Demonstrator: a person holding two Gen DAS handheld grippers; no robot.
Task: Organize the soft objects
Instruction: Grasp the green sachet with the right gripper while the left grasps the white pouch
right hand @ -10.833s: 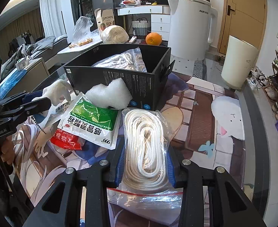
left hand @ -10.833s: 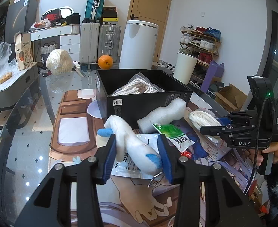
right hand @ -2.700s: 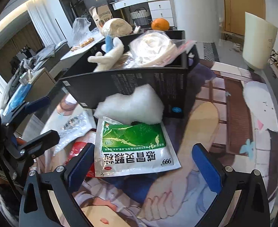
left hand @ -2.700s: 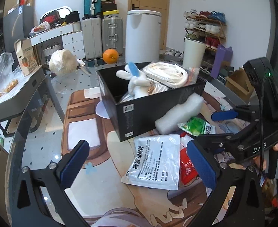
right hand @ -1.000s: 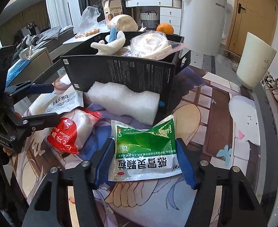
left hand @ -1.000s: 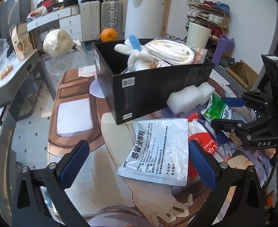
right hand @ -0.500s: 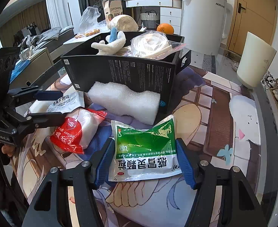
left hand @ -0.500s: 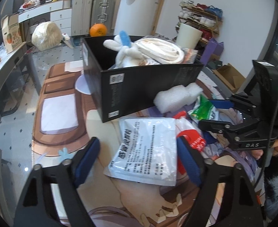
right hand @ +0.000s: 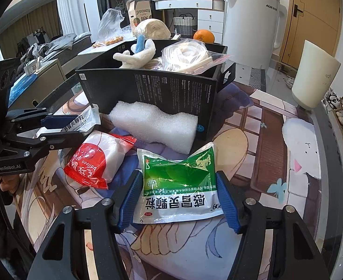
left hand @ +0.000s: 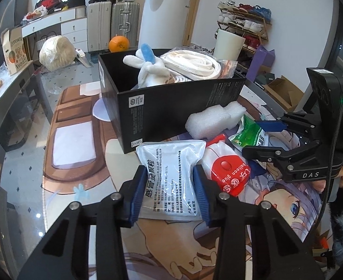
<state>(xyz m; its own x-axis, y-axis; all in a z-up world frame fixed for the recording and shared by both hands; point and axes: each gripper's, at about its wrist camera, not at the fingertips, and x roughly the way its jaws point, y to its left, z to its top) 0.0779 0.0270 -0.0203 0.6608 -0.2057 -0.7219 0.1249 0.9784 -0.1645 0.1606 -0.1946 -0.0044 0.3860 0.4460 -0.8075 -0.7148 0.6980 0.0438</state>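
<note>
My left gripper [left hand: 170, 187] is closing, and its blue pads squeeze the sides of a white medicine pouch [left hand: 171, 170] lying on the mat in front of the black box [left hand: 171, 107]. My right gripper [right hand: 178, 200] is shut on a green medicine pouch [right hand: 178, 177], which buckles between the pads. In the box lie a white plush toy [left hand: 148, 67] and a bagged white rope [left hand: 194, 65]. A white foam block [right hand: 155, 126] leans on the box front. A red and white bag [right hand: 96, 161] lies between the two pouches.
An orange [left hand: 119, 44] and a pale wrapped ball [left hand: 57, 54] sit on the glass table behind the box. A white bin [right hand: 314, 74] stands on the floor to the right. The printed mat [left hand: 73, 140] covers the table; its edge runs along the left.
The left jaws have gone from wide open to pinching the white pouch. The right gripper has kept still on the green pouch.
</note>
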